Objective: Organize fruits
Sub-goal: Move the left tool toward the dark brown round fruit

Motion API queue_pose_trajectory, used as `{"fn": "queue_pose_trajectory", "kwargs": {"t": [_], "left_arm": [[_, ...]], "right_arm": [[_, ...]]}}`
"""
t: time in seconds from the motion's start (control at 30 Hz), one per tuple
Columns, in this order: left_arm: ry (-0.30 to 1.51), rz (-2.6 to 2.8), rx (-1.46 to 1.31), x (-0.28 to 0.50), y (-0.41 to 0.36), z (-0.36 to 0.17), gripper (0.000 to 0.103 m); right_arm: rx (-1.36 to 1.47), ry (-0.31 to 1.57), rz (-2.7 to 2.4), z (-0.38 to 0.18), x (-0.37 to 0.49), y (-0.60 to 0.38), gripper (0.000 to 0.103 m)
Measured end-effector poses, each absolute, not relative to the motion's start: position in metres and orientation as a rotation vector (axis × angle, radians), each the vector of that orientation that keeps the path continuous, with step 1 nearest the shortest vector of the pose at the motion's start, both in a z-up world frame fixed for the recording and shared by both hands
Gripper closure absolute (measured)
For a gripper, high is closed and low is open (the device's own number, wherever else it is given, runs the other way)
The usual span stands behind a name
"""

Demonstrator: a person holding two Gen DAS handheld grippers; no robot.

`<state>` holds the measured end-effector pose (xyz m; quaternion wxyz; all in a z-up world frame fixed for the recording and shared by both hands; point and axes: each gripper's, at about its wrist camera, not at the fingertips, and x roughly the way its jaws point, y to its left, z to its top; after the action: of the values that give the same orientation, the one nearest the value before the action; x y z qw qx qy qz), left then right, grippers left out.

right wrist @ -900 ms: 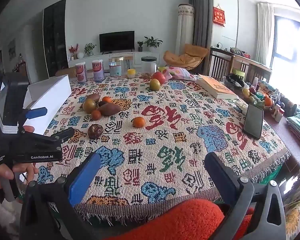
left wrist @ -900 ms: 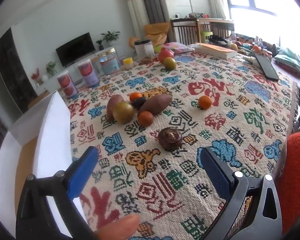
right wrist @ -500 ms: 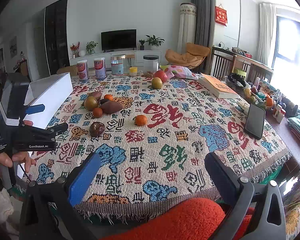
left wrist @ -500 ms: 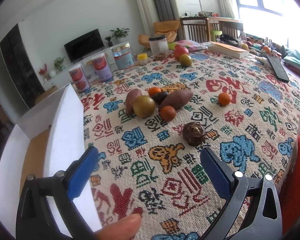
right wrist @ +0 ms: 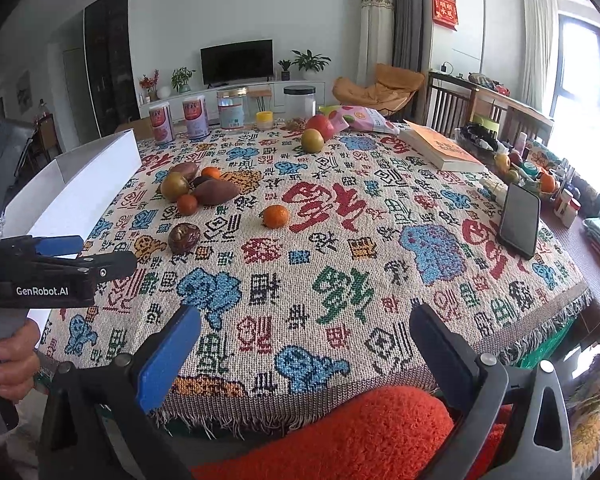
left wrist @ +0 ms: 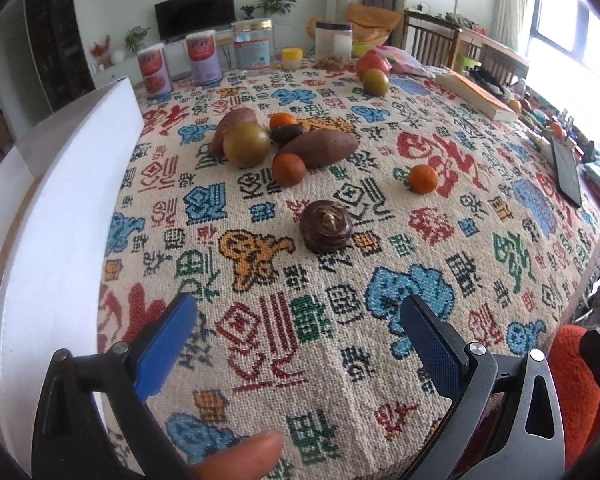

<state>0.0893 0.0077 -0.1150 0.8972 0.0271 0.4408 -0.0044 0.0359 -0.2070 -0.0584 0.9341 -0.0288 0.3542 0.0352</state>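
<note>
On left gripper (right wrist: 80, 252) body: "GenRobot.AI", fingers wide, empty.
Right gripper (right wrist: 304, 340): fingers wide, empty.
Canisters (right wrist: 162, 122): labels unreadable.
White box (left wrist: 60, 220): cut off.

My right claw (right wrist: 304, 344) hangs with jaws spread wide and empty over the near edge of the cloth (right wrist: 340, 256). At far left, my left claw (right wrist: 96, 258) hovers near a brown fruit (right wrist: 184, 237). Beyond lie a produce cluster (right wrist: 196, 190) and a lone orange (right wrist: 275, 216). A white box (right wrist: 76, 192) flanks the cloth's left edge; a phone (right wrist: 520, 220) rests at right.
</note>
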Motion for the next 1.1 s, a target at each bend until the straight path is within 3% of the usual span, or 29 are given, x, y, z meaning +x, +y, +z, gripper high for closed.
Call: {"fn": "queue_pose_trajectory", "kwargs": {"t": [0.23, 0.57, 0.73, 1.1], "left_arm": [[1.036, 0.013, -0.011, 0.104, 0.019, -0.153, 0.000], [1.035, 0.069, -0.047, 0.102, 0.023, -0.153, 0.000], [1.020, 0.044, -0.030, 0.098, 0.023, -0.154, 0.000], [1.008, 0.052, -0.026, 0.095, 0.022, -0.153, 0.000]], "right_arm": [[-0.034, 0.765, 0.022, -0.074, 0.036, -0.224, 0.000], [-0.079, 0.645, 0.024, -0.058, 0.053, -0.206, 0.000], [-0.203, 0.723, 0.046, -0.076, 0.062, -0.186, 0.000], [-0.141, 0.708, 0.026, -0.077, 0.058, -0.200, 0.000]]}}
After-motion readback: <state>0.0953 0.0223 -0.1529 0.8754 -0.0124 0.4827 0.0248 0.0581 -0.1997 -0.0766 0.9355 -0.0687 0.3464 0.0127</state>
